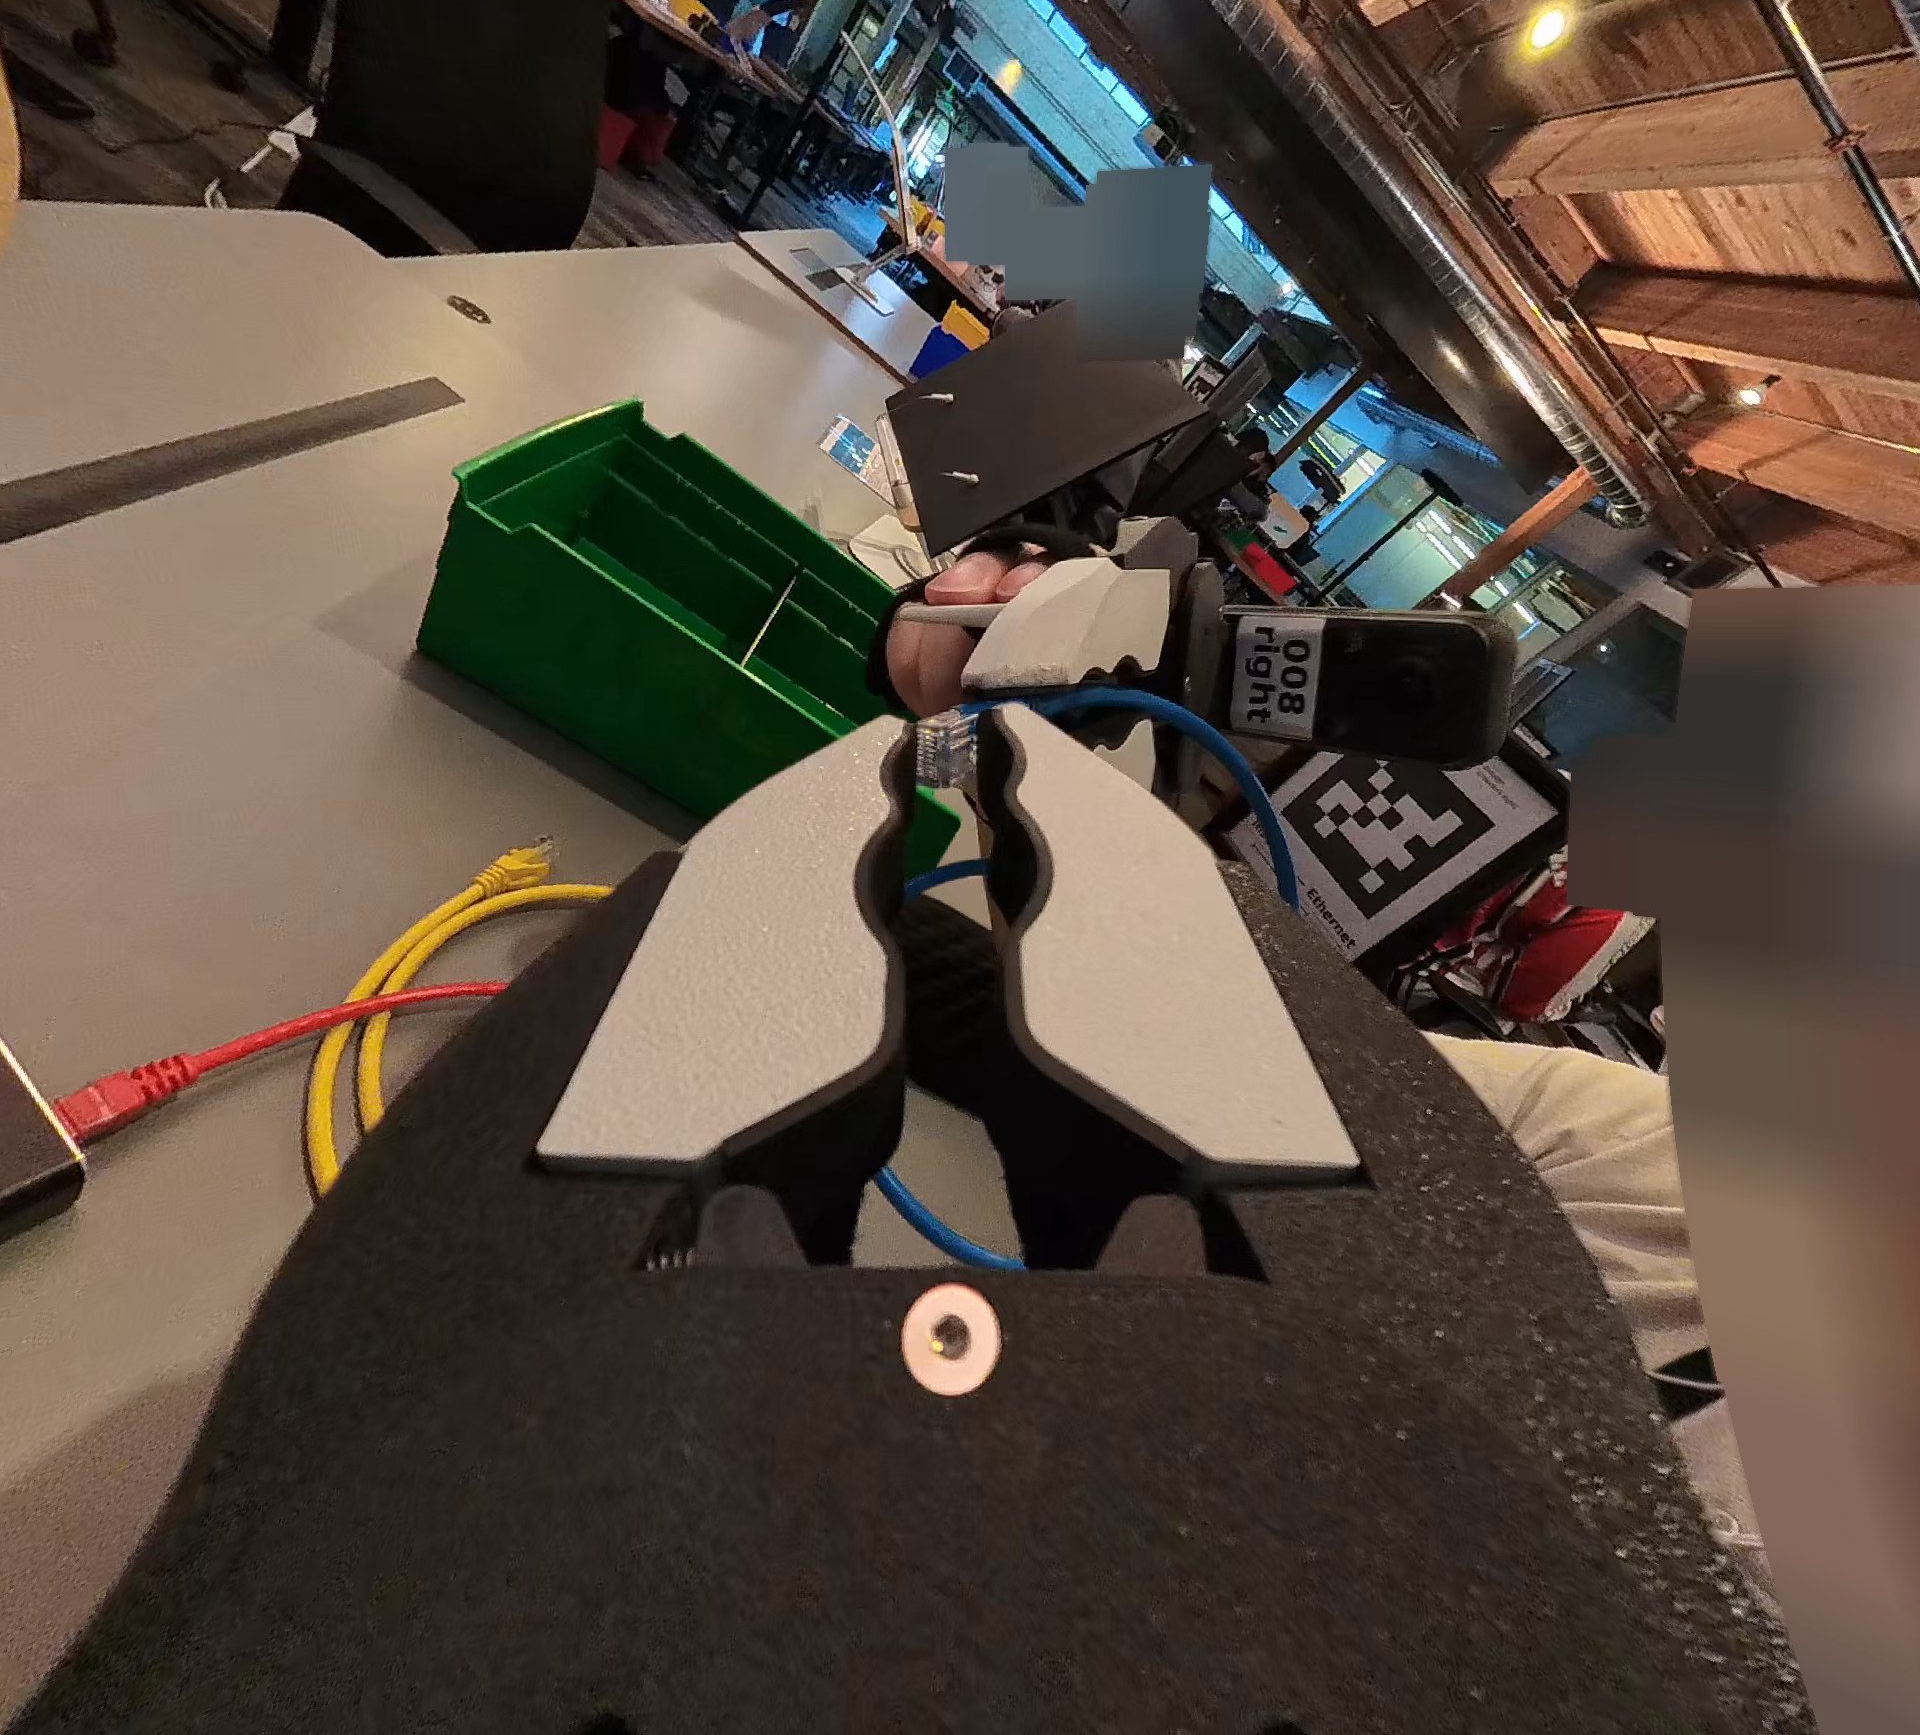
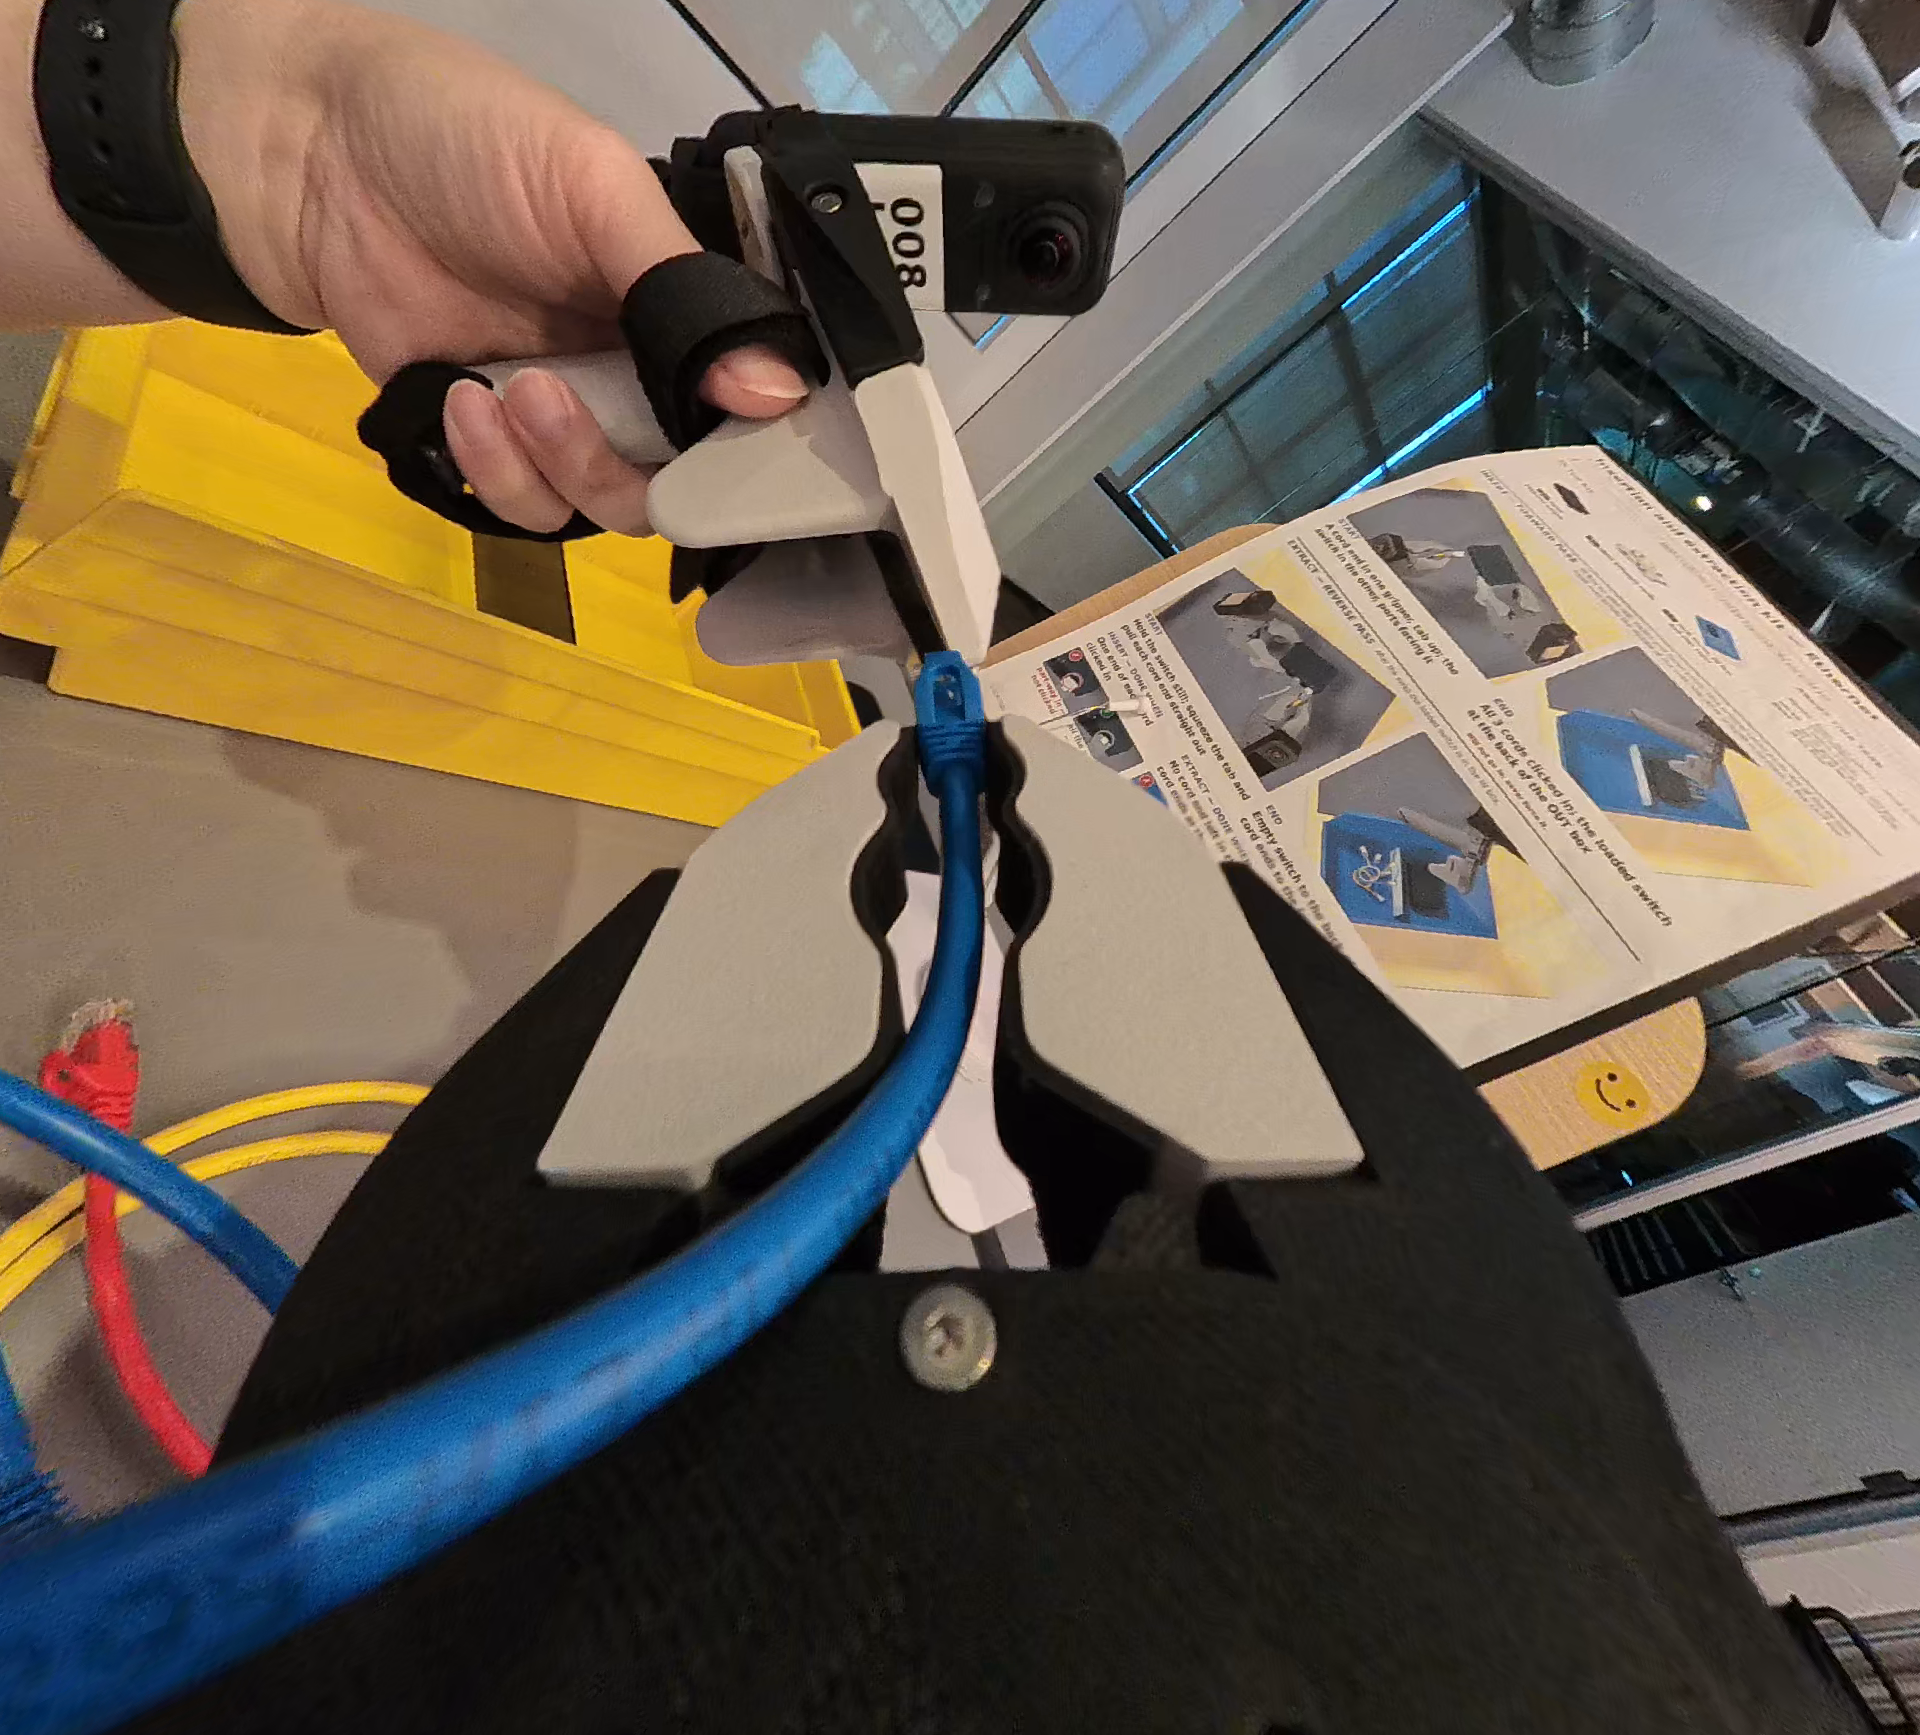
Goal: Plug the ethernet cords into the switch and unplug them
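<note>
Two hand-held grippers meet tip to tip above a grey table [image 1: 208, 646]: the left gripper [image 1: 943, 755] pinches the clear plug [image 1: 945, 750] of a blue ethernet cord [image 2: 951, 906], while the right gripper [image 2: 951, 740] clamps its blue boot [image 2: 948, 709]. The left hand [image 2: 416, 231], wrist strapped, holds its tool pointing down at the plug. Yellow cord [image 1: 416, 958] and red cord [image 1: 260, 1046] lie on the table.

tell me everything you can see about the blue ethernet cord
The blue cord is a round, glossy rubber-like cable ending in a ribbed blue boot and a clear plastic plug. It is held up off the grey table by both grippers: the right gripper pinches the boot, and the left gripper closes on the clear plug. Behind the boot the cable runs back between the right fingers and arcs down toward the table, near the yellow cord and red cord.
</note>
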`<action>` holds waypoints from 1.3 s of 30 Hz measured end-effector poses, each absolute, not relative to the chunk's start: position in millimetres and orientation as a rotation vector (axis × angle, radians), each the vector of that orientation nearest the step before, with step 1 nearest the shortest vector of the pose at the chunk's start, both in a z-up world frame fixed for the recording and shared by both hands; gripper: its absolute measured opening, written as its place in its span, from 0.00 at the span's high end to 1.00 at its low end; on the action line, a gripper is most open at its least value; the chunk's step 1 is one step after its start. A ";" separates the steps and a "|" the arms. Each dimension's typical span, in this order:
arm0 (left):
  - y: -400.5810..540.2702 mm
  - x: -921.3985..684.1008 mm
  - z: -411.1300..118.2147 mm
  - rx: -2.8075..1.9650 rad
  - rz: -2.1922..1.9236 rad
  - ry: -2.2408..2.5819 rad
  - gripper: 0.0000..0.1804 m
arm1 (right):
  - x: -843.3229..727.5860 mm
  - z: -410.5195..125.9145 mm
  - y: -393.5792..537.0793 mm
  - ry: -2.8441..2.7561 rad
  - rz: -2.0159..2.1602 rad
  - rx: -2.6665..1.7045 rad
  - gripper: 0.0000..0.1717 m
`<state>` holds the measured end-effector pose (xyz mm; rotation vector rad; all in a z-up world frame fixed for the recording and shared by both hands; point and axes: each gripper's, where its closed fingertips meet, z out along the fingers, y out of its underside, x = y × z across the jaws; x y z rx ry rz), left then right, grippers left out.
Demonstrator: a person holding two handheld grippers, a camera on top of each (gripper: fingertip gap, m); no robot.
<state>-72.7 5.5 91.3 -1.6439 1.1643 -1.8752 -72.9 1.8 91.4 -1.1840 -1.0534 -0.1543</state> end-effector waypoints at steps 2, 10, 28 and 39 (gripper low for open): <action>3.2 -72.0 94.7 -1.618 -1.880 1.166 0.94 | -72.1 94.4 -0.4 -1.044 -0.135 -1.172 0.92; 28.4 -102.8 105.0 -1.384 -1.292 1.315 0.78 | -43.8 145.4 -37.5 -0.923 -0.059 -1.084 0.92; 115.9 -57.8 -110.7 -1.448 0.106 2.445 0.64 | 18.9 197.3 -146.7 -0.892 -0.011 -0.916 0.92; 137.6 -71.0 -153.3 -1.450 0.241 2.684 0.57 | 23.3 188.3 -131.0 -0.906 0.000 -0.955 0.92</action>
